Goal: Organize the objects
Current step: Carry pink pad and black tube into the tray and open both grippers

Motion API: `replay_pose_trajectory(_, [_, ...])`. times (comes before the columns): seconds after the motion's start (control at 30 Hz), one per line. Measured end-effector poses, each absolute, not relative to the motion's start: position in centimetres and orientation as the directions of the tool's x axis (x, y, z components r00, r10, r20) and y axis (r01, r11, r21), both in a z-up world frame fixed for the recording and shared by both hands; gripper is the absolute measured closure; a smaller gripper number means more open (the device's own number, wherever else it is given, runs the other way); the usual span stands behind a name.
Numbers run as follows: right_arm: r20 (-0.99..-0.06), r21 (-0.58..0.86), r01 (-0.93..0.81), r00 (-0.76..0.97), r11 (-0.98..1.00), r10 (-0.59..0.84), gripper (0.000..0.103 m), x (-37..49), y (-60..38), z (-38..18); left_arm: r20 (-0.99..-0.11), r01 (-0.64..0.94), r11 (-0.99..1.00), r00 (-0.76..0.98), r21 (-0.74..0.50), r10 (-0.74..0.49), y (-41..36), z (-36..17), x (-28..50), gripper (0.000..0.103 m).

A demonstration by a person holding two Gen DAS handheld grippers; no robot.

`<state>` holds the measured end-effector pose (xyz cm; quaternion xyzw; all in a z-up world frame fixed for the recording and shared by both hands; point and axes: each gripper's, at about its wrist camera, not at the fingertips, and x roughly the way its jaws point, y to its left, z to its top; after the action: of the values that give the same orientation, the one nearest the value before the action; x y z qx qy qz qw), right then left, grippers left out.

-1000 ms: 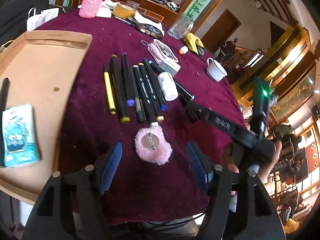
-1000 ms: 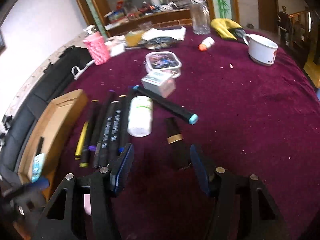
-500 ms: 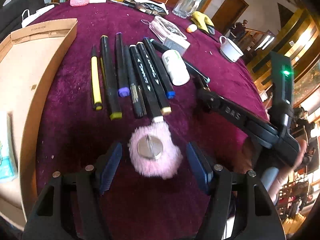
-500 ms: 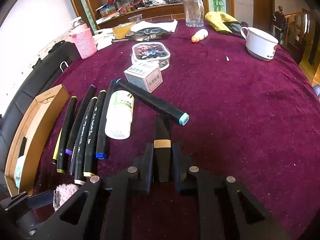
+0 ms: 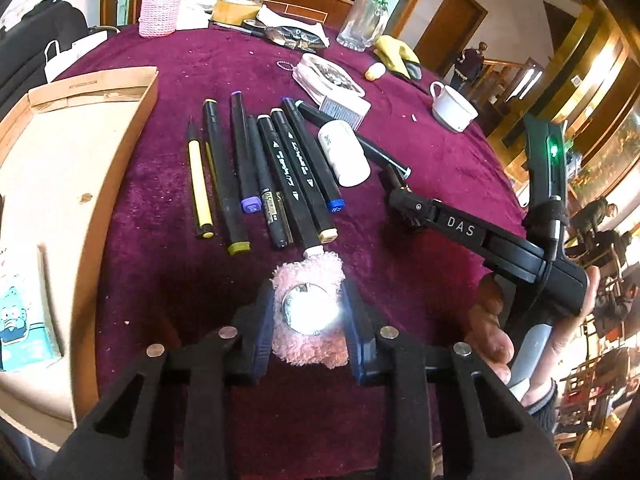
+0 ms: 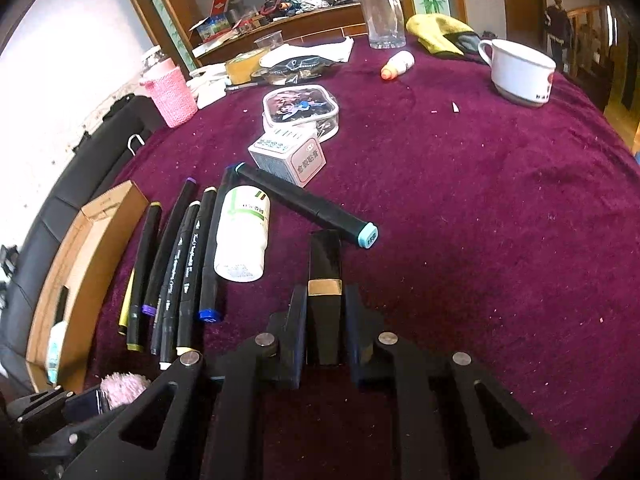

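My left gripper is shut on a pink fluffy mirror with a shiny round centre, low over the maroon tablecloth. My right gripper is shut on a black tube with a gold band, a lipstick by its look; it also shows in the left wrist view. A row of black markers and a yellow pen lies just beyond the mirror. A white bottle and a teal-capped marker lie near the tube.
An open cardboard box holding a blue tissue pack sits at the left. Further back are a small white carton, a clear pouch, a white cup, a pink knitted holder and a glass mug.
My left gripper closed on the pink fluffy mirror. My right gripper closed on the black gold-banded tube half a second ago and still holds it.
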<state>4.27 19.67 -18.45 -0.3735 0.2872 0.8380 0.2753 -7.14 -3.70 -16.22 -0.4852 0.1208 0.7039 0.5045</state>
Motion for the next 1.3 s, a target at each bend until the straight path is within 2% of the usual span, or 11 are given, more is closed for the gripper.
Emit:
replay_pose_trajectory(0.13, [-0.762, 0.363, -0.662, -0.616, -0.656, 0.200, 0.088, 5.1, 20.4, -18.4, -0.787, -0.814, -0.472, -0.029, -0.339, 0.616, -5.0, -15.6, -7.6, 0.076])
replay_pose_trajectory(0.4, [-0.684, 0.458, -0.608, -0.707, -0.649, 0.180, 0.088, 6.4, 18.4, -16.5, -0.728, -0.761, -0.461, 0.021, -0.456, 0.685, -8.1, -14.4, -10.0, 0.076])
replay_pose_trajectory(0.7, [-0.612, 0.489, -0.418, -0.790, -0.766, 0.040, 0.087, 2.5, 10.8, -12.9, -0.695, -0.705, -0.522, -0.057, -0.480, 0.717, -12.3, -11.4, -13.6, 0.076])
replay_pose_trajectory(1.0, [-0.630, 0.447, -0.264, -0.771, -0.855, -0.092, 0.087, -4.6, 4.1, -12.7, -0.676, -0.602, -0.655, -0.244, -0.456, 0.695, -18.6, -9.7, -20.0, 0.076])
replay_pose_trajectory(1.13, [-0.649, 0.420, -0.223, -0.751, -0.880, -0.120, 0.087, -8.0, 2.3, -13.3, -0.707, -0.539, -0.729, -0.307, -0.422, 0.637, -20.1, -11.1, -23.1, 0.076])
replay_pose_trajectory(1.3, [-0.702, 0.385, -0.229, -0.702, -0.894, -0.123, 0.087, -11.6, 0.9, -14.9, -0.744, -0.483, -0.764, -0.293, -0.428, 0.601, -21.1, -14.2, -25.8, 0.076])
